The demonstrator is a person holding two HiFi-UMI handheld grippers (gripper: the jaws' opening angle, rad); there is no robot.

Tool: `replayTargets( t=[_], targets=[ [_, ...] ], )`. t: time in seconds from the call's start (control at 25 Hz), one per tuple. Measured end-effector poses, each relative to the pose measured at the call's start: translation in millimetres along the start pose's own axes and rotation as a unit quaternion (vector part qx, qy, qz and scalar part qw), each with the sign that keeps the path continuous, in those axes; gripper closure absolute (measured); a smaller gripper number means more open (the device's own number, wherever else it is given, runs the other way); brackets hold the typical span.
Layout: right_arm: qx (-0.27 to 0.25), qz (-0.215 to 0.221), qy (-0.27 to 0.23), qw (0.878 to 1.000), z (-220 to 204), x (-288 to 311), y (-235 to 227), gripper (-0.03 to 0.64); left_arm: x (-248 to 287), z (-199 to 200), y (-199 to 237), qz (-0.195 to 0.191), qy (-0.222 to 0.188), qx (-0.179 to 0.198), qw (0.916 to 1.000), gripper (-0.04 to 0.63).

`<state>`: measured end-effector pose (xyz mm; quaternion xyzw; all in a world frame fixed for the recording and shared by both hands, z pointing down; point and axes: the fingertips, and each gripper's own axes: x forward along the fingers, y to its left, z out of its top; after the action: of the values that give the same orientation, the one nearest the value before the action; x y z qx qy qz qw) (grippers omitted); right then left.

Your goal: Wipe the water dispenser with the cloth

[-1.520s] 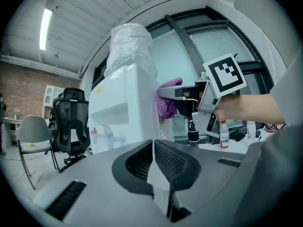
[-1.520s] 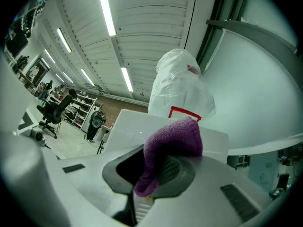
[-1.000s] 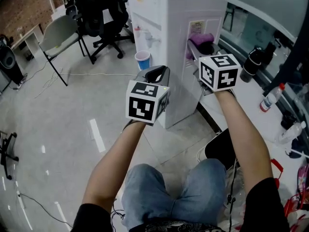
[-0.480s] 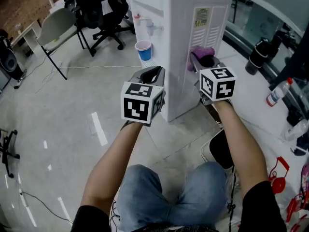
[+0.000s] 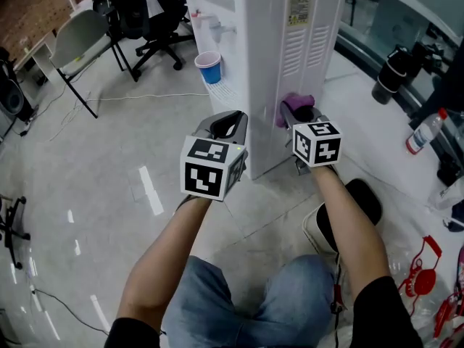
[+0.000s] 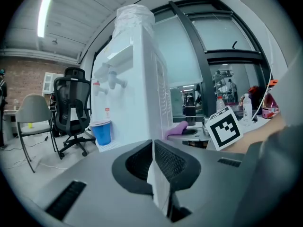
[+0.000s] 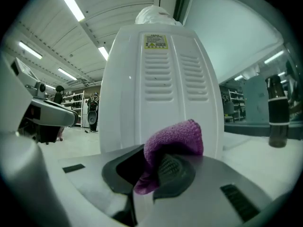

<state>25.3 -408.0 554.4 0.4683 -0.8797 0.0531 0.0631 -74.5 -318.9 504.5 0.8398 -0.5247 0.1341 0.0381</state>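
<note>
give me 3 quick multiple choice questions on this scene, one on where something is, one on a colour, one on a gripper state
1. Where on the water dispenser is the blue cup? A on its top; B on its drip tray; C behind it
2. What colour is the cloth? A yellow; B purple; C white
3. How is the left hand-held gripper? A shut on the cloth; B wide open; C shut and empty

Answers: 1 B, the cup stands on the tray at the front; 2 B, it shows purple in the right hand-held gripper, against the side panel; 3 C, its jaws meet with nothing between them.
</note>
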Motion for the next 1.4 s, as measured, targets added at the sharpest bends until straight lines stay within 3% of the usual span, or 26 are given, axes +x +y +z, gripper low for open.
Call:
replayTargets(
  t=[0.6, 0.92, 1.16, 1.4],
  targets=[
    [0.079, -0.003, 0.084, 0.993, -148, 27, -9, 0.571, 6, -37, 4, 0.013, 0.024, -0.001, 0.9996, 0.560],
    [0.095, -0.001, 0.139, 0.986, -211, 36, -7, 0.571, 9, -49, 1, 0.011, 0.036, 0.006, 0.9993, 0.560],
    [0.084, -0.002, 0.131, 0.988, -195, 25, -10, 0.571, 10, -42, 1, 0.009, 0.034, 0.005, 0.9994, 0.560],
    [0.068, -0.003, 0.069, 0.995, -114, -5, -13, 0.571, 12, -9, -3, -0.002, 0.025, 0.008, 0.9997, 0.560]
  ],
)
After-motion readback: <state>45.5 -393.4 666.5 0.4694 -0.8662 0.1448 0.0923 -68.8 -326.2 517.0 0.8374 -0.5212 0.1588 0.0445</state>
